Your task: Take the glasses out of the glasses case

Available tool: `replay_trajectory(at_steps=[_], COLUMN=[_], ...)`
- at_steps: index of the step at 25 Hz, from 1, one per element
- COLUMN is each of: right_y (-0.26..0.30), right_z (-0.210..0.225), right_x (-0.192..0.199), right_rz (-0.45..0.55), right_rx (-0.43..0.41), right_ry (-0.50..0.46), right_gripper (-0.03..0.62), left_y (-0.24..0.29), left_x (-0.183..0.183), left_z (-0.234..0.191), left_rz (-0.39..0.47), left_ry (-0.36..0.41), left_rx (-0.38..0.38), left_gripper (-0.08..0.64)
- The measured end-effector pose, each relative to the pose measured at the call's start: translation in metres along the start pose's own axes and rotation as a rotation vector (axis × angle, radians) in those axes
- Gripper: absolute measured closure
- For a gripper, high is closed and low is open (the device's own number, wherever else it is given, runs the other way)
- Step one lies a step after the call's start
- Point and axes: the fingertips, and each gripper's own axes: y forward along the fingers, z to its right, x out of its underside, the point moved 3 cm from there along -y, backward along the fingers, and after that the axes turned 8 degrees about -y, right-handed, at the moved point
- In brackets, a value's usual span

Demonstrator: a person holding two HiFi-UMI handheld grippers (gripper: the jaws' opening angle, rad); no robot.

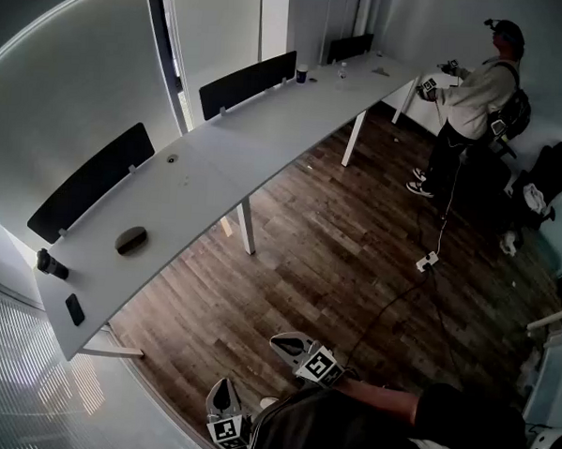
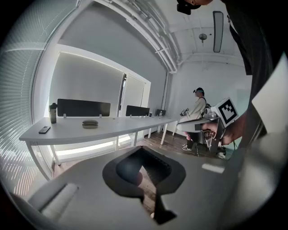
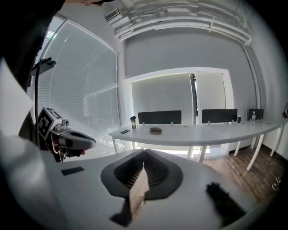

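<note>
In the head view, a long white desk [image 1: 219,159] runs from 8 o'clock up to 1 o'clock. At its left end, at 8 o'clock, are a black bottle [image 1: 52,264] and a flat phone [image 1: 75,308]. Just to the right of them, near 9 o'clock, the dark glasses case [image 1: 132,240] lies closed on the desk, with nothing touching it.

Down at 6 o'clock, close to the person's body, is the left gripper [image 1: 221,394]. It is over the wood floor [image 1: 335,259], well apart from the desk. It points toward 11 o'clock and tips down a little. Its jaws are together with nothing in them.

Just beside it, at its 2 o'clock, is the right gripper [image 1: 289,344]. A bare forearm [image 1: 385,395] reaches in to it from 4 o'clock. It points the same way, and its jaws are pressed together too, holding nothing.

Far off at 1 o'clock, a second person [image 1: 478,93] stands by the desk's other end.
</note>
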Motion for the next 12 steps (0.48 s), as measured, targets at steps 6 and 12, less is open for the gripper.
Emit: replay_trajectory(at_steps=[6, 12], right_y=[-0.006, 0.017], right_z=[0.001, -0.02], right_x=[0.004, 0.0], right_rz=[-0.006, -0.036], right_rx=[0.039, -0.02], right_ry=[0.009, -0.007], right_gripper=[0.584, 0.584], left_y=[0.005, -0.015], left_x=[0.007, 0.014], left_z=[-0.002, -0.025], left_rz=[-0.015, -0.006], left_ry=[-0.014, -0.046], left_rx=[0.016, -0.044], left_gripper=[0.558, 0.558])
